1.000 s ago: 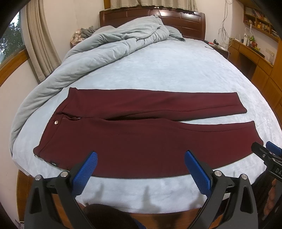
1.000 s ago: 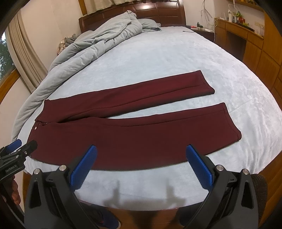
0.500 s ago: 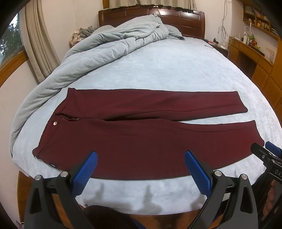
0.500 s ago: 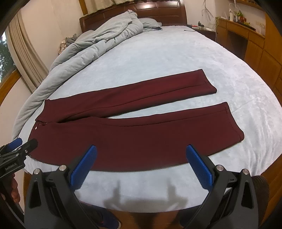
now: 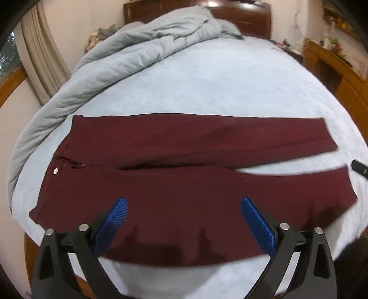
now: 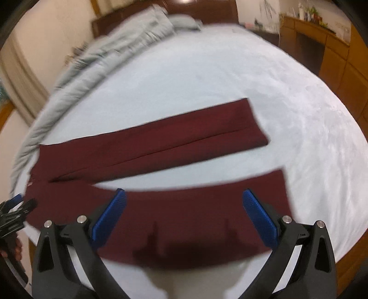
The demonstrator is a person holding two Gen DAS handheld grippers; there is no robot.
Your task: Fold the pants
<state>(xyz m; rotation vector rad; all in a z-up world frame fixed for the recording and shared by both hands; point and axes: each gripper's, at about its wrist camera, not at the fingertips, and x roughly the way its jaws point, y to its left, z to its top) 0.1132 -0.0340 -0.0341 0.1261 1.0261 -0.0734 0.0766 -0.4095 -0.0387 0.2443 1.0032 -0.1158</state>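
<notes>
Dark red pants (image 5: 184,179) lie flat on the pale blue bed (image 5: 207,87), waistband at the left, both legs running right with a gap between them. My left gripper (image 5: 182,207) is open, hovering over the near leg close to the waist. My right gripper (image 6: 182,202) is open, hovering over the near leg (image 6: 195,218) toward its hem. The far leg (image 6: 172,142) lies beyond. The left gripper also shows at the left edge of the right wrist view (image 6: 13,211); the right gripper's tip shows at the right edge of the left wrist view (image 5: 360,169).
A grey duvet (image 5: 115,53) is bunched along the bed's left and far side. A wooden headboard (image 5: 243,16) stands at the back. Wooden desk and cabinets (image 6: 331,59) line the right wall. A curtain (image 5: 41,57) hangs at left.
Both grippers have moved forward and down over the near pant leg, so the pants look larger. Both stay open. The pants have not moved.
</notes>
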